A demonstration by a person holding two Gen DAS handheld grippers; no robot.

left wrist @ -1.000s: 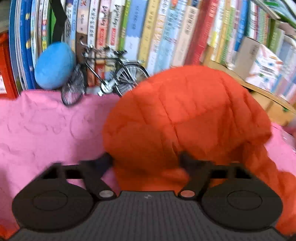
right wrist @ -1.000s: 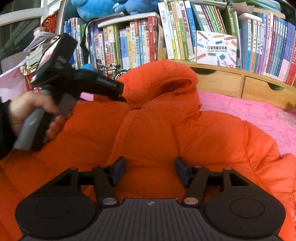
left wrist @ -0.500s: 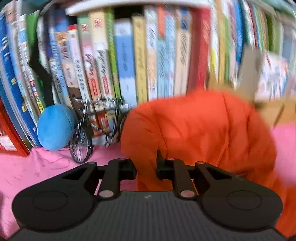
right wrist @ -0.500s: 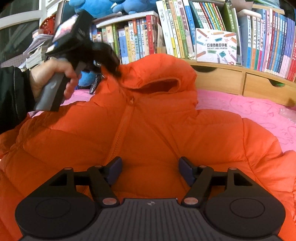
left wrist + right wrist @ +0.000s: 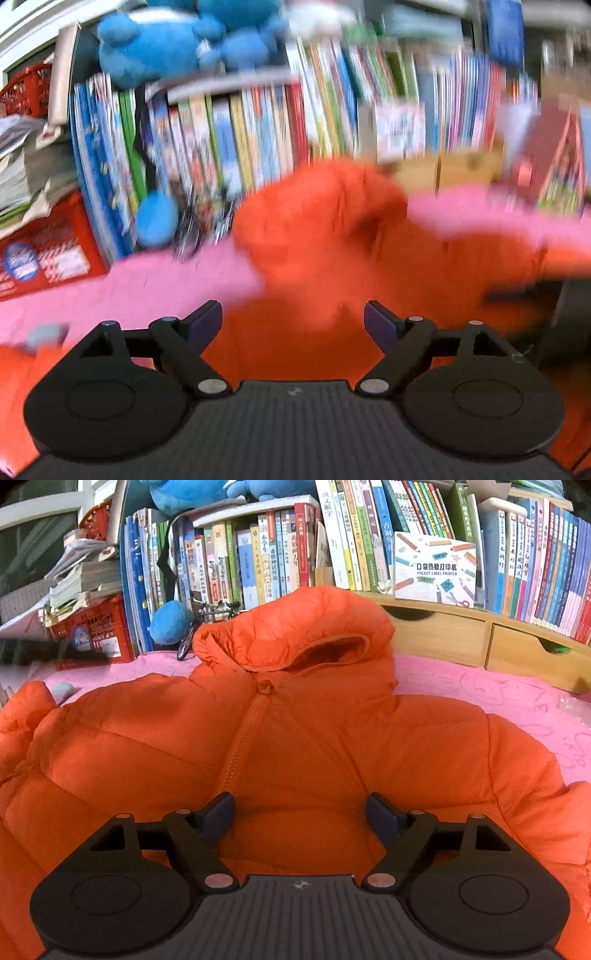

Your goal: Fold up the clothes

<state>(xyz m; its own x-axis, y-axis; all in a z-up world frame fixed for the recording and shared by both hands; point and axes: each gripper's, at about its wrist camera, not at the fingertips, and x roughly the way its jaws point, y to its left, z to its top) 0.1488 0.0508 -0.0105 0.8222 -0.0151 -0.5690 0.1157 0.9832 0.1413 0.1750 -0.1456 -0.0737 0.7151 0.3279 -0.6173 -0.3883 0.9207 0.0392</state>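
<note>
Your right gripper sits low over the orange jacket; its jaws are opening, pinching nothing. The zipper runs straight ahead from between your fingers to the hood. Your left gripper, also opening and empty, hovers beside the jacket's chest, the hood ahead of it.
</note>
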